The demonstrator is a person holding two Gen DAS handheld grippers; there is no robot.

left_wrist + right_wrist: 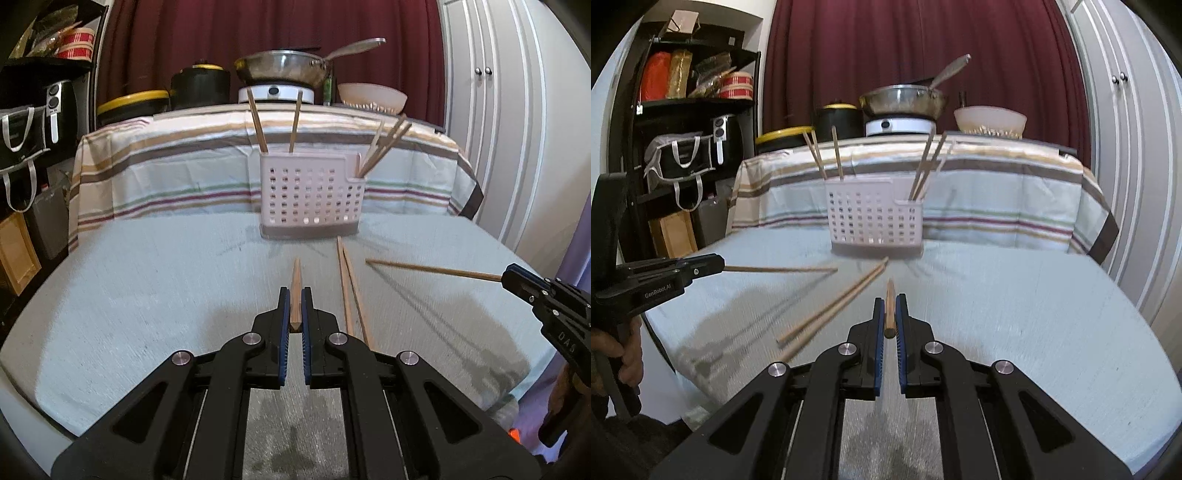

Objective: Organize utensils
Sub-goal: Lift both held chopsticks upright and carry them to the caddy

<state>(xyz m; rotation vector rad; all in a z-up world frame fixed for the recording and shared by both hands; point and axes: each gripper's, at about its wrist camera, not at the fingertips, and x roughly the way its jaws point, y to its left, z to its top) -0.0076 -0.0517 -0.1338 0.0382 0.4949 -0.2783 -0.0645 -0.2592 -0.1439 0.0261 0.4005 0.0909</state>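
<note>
At the table's far edge, against the striped cloth, stands the perforated caddy (pixel 308 195), chopsticks already upright in both compartments. You have both units loaded: left hand-held gripper (pixel 295 295) clamped tight on one chopstick (pixel 295 284), right hand-held gripper (pixel 891 306) likewise on another chopstick (pixel 889 302), each stick pointing forward toward the caddy. Risk: each stick is gripped near its butt end, so the long free end may swing or slip in the pads during insertion. The upright sticks could deflect an incoming tip or tip the light caddy. A loose pair (pixel 351 291) lies mid-table, between the two grippers.
</note>
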